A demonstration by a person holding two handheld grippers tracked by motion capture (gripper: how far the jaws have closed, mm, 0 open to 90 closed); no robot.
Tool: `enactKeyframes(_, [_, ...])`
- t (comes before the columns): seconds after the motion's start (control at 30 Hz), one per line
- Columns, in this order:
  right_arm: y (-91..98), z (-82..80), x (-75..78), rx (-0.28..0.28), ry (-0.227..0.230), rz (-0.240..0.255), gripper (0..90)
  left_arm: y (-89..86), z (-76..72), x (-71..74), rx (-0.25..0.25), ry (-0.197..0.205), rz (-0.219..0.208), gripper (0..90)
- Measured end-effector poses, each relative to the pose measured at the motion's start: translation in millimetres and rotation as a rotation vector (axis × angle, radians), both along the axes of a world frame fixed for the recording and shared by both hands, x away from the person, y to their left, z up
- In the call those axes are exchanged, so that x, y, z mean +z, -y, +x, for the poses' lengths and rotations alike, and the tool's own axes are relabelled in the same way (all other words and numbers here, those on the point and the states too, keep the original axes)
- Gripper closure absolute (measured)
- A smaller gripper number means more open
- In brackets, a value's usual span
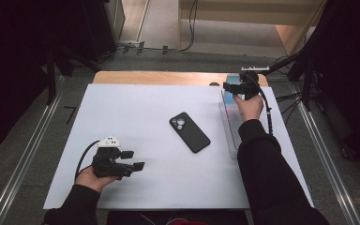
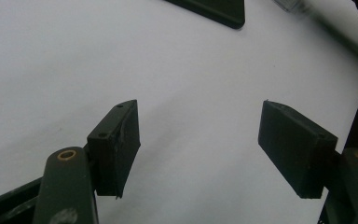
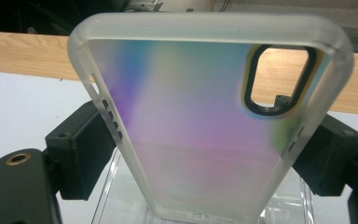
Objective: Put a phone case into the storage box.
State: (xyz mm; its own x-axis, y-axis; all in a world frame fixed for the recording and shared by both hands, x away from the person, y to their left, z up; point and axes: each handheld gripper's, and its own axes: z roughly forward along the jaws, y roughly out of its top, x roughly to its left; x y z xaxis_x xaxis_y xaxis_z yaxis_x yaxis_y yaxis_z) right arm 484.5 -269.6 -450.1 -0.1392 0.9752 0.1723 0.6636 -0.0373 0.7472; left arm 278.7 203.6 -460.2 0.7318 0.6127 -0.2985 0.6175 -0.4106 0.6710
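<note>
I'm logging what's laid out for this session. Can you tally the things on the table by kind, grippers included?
Phones: 1, the black phone, camera side up on the white sheet.
Phone cases: 1, the translucent iridescent case, held in the right gripper.
Clear trays: 1, the clear tray at the right edge.
Grippers: 2, counting the left gripper, open and empty.
Total: 5

Phone case [image 3: 200, 140]: frosted translucent plastic, iridescent sheen; phone [image 1: 190, 132]: matt black; worktop [image 1: 136, 108]: smooth matt white sheet, wood edge beyond.
</note>
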Motion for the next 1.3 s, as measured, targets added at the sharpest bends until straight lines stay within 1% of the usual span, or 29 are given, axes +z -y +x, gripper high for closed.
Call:
enactKeyframes(0.13, [0.3, 0.5, -0.3, 0.001, -0.011, 0.015, 13.2, 0.2, -0.4, 0.2, 0.002, 0.003, -0.001, 29.9])
enactKeyframes(0.2, [1.2, 0.5, 0.4, -0.001, -0.010, 0.013, 13.1, 0.1, -0.5, 0.2, 0.002, 0.003, -0.001, 29.9])
enactKeyframes(0.27, [3.4, 0.7, 0.7, 0.002, -0.011, 0.023, 12.7, 0.2, -0.4, 0.1, 0.002, 0.003, 0.001, 29.9])
enactKeyframes(0.3, [4.0, 0.9, 0.7, 0.001, -0.011, 0.023, 11.5, 0.4, -0.5, 0.1, 0.002, 0.002, 0.000, 29.9])
enactKeyframes(0.67, [0.2, 2.6, -0.6, -0.004, -0.028, 0.013, 11.0, 0.1, -0.4, 0.2, 0.002, 0.004, 0.001, 29.9])
enactKeyframes(0.73, [-0.7, 3.0, -1.3, 0.007, -0.030, 0.014, 11.0, 0.1, -0.4, 0.2, 0.002, 0.003, 0.000, 29.9])
enactKeyframes(0.77, [-2.1, 3.8, -2.3, 0.015, -0.031, 0.003, 11.0, 0.2, -0.4, 0.2, 0.003, 0.003, 0.000, 29.9])
enactKeyframes(0.87, [-1.9, 4.8, -3.2, 0.018, -0.032, 0.001, 11.0, 0.9, -0.8, 0.3, 0.001, 0.003, -0.002, 29.9])
enactKeyframes(1.0, [-0.4, 6.7, -5.5, 0.007, -0.037, 0.005, 10.4, 0.8, -0.9, 0.5, 0.001, 0.004, -0.002, 29.9])
enactKeyframes(1.03, [0.5, 6.8, -5.7, 0.002, -0.037, 0.014, 9.6, 0.4, -0.8, 0.3, 0.001, 0.003, -0.004, 29.9])
enactKeyframes(1.13, [1.0, 6.3, -4.6, 0.000, -0.037, 0.014, 8.5, -0.4, -0.4, 0.2, 0.001, 0.003, -0.001, 29.9])
enactKeyframes(1.23, [1.9, 4.7, -2.0, 0.003, -0.037, 0.021, 2.6, -0.3, -0.3, 0.3, 0.002, 0.004, -0.002, 29.9])
enactKeyframes(1.3, [2.6, 2.7, 0.8, 0.013, -0.041, 0.026, 2.0, -0.2, -0.1, 0.3, 0.002, 0.003, -0.001, 29.9])
